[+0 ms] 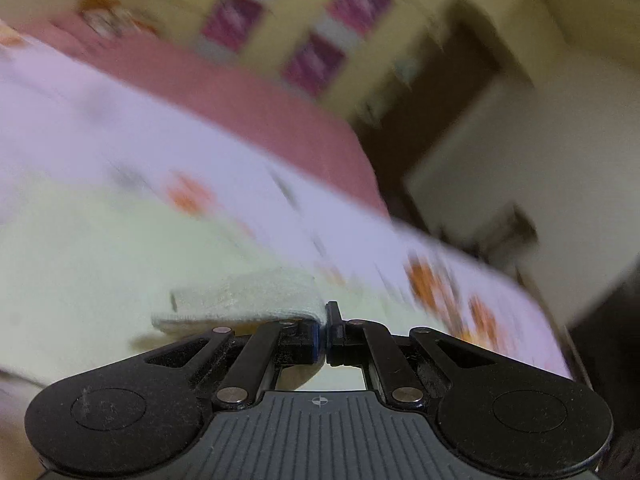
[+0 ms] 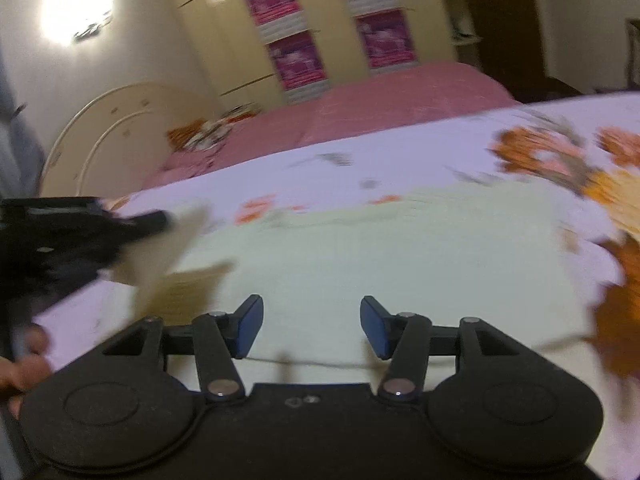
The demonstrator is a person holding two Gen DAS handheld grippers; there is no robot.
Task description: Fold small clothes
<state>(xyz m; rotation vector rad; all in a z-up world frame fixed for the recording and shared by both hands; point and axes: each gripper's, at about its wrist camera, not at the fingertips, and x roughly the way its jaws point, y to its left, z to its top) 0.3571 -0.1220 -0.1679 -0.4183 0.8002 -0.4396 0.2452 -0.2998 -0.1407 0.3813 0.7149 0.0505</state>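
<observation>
Left tool [image 1: 323,334] is clamped on a corner flap [image 1: 244,294] of the pale cream garment [image 2: 360,264], jaws pinched together with the cloth edge caught between them. In the right wrist view the same tool [image 2: 162,219] shows at far left, holding that flap lifted off the bed — likely so the corner can be carried across the garment for a fold. A hand [image 2: 24,360] shows below it at the frame edge.

The rest of the garment lies flat on the floral sheet [image 2: 400,160], near hem running just ahead of the right tool [image 2: 312,328].

Right tool stands apart, blue pads [image 2: 250,330] empty, hovering over the near hem; probably ready to pin or grab it.

Room: sheet is bare beyond the far hem and to the right of the garment, with orange print there. Pink bedspread [image 2: 400,96] lies further back and wardrobe [image 2: 320,20] behind, well apart. Heavy blur, so exact garment type unclear.
</observation>
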